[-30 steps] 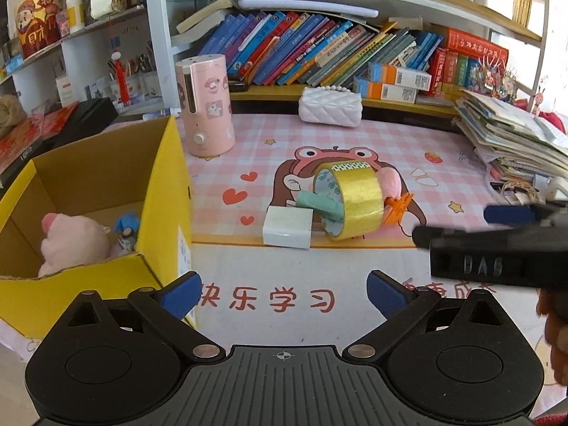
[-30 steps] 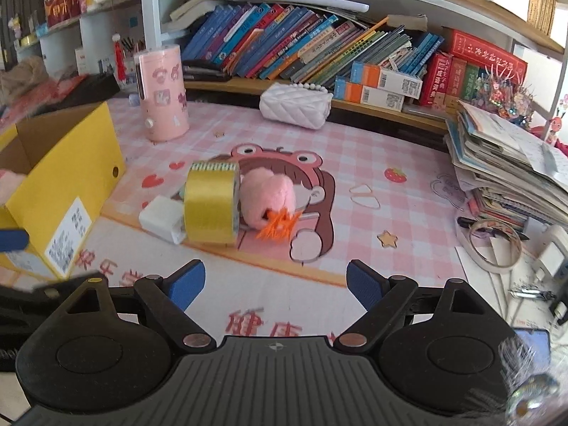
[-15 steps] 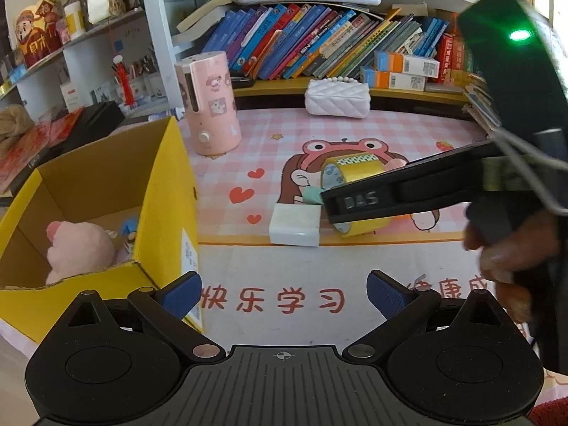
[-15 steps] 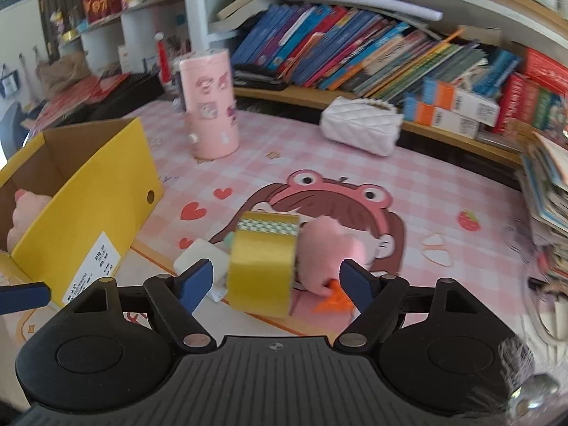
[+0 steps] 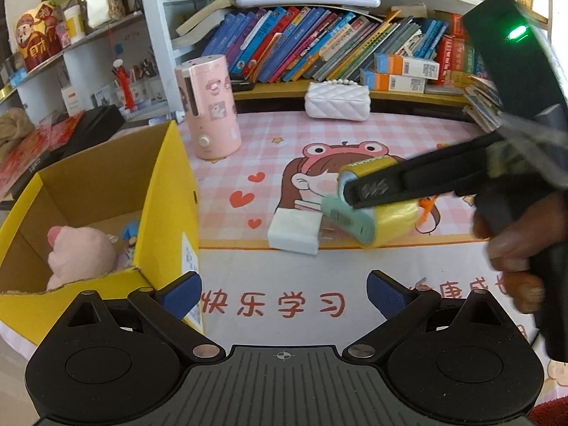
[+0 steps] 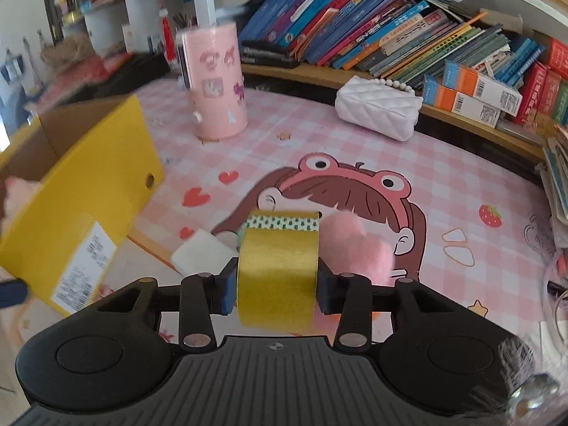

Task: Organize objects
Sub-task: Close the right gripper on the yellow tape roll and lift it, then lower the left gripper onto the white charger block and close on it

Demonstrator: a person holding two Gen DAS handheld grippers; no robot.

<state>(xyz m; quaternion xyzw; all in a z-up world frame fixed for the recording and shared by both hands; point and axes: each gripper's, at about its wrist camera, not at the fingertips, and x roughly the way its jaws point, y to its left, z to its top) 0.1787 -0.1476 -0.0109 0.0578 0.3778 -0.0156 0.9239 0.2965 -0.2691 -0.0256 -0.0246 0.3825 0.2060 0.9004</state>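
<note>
A gold tape roll (image 6: 277, 269) stands on edge on the pink cartoon mat, and my right gripper (image 6: 277, 291) is closing on it, its blue pads pressing both flat sides. A pink fluffy toy (image 6: 355, 248) lies against its right side, a white block (image 6: 198, 255) to its left. From the left wrist view the right gripper (image 5: 358, 191) clamps the tape roll (image 5: 394, 213), and a mint green piece (image 5: 349, 218) and the white block (image 5: 294, 229) lie beside it. My left gripper (image 5: 284, 289) hangs open over the mat, holding nothing.
An open yellow cardboard box (image 5: 167, 191) at the left holds a pink plush (image 5: 81, 252). A pink cylinder (image 5: 213, 106) and a white quilted purse (image 5: 337, 101) stand at the back, before shelves of books. A person's hand (image 5: 514, 248) grips the right tool.
The right gripper moved in from the right to the tape roll and its jaws went from wide apart to pressed on the roll. The left gripper stayed put.
</note>
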